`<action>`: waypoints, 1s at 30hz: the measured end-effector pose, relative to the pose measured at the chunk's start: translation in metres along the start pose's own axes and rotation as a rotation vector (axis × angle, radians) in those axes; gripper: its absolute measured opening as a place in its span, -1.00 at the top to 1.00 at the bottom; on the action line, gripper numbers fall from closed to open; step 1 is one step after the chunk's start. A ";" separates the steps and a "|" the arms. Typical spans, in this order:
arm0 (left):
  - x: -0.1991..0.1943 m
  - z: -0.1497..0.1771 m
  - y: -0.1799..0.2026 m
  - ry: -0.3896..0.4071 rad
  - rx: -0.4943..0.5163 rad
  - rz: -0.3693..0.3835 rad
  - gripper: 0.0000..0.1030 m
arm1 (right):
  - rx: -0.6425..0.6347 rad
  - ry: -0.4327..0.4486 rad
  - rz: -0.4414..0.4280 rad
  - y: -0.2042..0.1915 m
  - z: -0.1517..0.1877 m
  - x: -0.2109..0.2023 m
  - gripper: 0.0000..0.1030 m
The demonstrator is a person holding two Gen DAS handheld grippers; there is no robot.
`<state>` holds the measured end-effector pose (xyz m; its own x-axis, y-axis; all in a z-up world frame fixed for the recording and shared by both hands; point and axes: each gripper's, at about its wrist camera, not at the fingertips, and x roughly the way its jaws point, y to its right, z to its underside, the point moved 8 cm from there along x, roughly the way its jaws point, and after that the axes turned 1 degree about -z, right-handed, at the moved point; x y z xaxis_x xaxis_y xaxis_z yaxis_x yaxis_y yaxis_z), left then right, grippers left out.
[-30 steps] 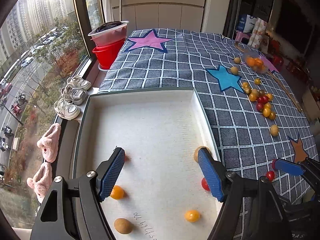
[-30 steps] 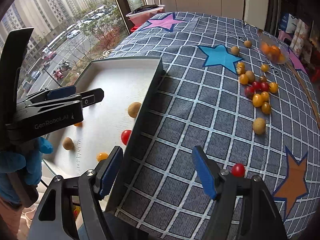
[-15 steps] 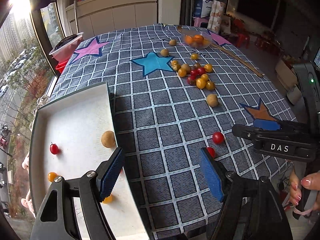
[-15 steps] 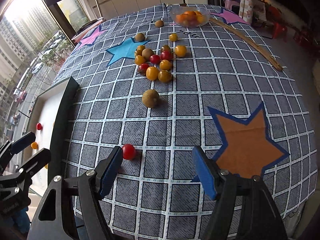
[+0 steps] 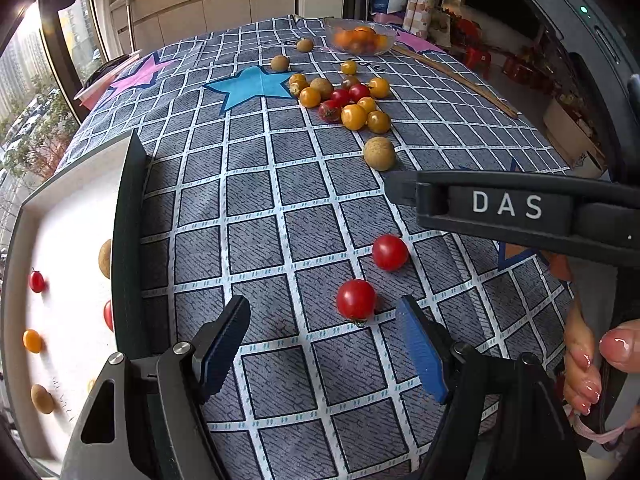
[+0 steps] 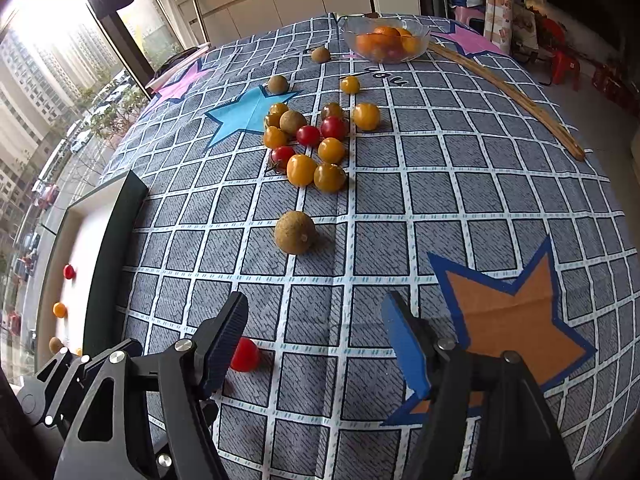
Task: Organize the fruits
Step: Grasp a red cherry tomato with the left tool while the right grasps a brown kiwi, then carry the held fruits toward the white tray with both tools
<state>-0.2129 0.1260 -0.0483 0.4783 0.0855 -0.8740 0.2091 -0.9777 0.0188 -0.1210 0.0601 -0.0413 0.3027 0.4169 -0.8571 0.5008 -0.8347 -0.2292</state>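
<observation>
Left wrist: tomato (image 5: 355,299) between open jaws

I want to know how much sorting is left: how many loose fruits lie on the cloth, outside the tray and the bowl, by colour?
Red tomatoes: 5
Yellow-orange tomatoes: 8
Brown round fruits: 4
Dark tomato, colour hard to tell: 1
Total: 18

A home: star-patterned tablecloth (image 6: 400,216), white cabinets (image 6: 288,4), high-rise window (image 6: 44,80).
</observation>
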 end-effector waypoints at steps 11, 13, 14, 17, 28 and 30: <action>0.011 -0.003 0.015 -0.008 0.035 -0.007 -0.20 | -0.075 0.009 0.034 -0.010 -0.020 0.025 -0.19; 0.011 -0.004 0.016 -0.005 0.034 -0.007 -0.20 | -0.089 0.014 0.050 -0.012 -0.023 0.027 -0.15; 0.011 -0.003 0.016 -0.003 0.031 -0.007 -0.19 | -0.094 0.016 0.057 -0.013 -0.024 0.028 -0.06; 0.010 -0.004 0.016 0.011 0.028 -0.008 0.22 | -0.107 0.022 0.080 -0.014 -0.026 0.029 0.28; -0.001 -0.003 0.007 0.005 -0.001 0.053 0.57 | -0.030 0.018 0.004 -0.002 -0.009 0.011 0.46; -0.007 -0.002 0.003 0.008 -0.007 0.059 0.57 | -0.016 0.013 -0.015 -0.001 -0.002 0.005 0.46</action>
<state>-0.2136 0.1227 -0.0412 0.4971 0.0294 -0.8672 0.1859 -0.9798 0.0734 -0.1182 0.0638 -0.0444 0.3050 0.4342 -0.8476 0.5183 -0.8224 -0.2348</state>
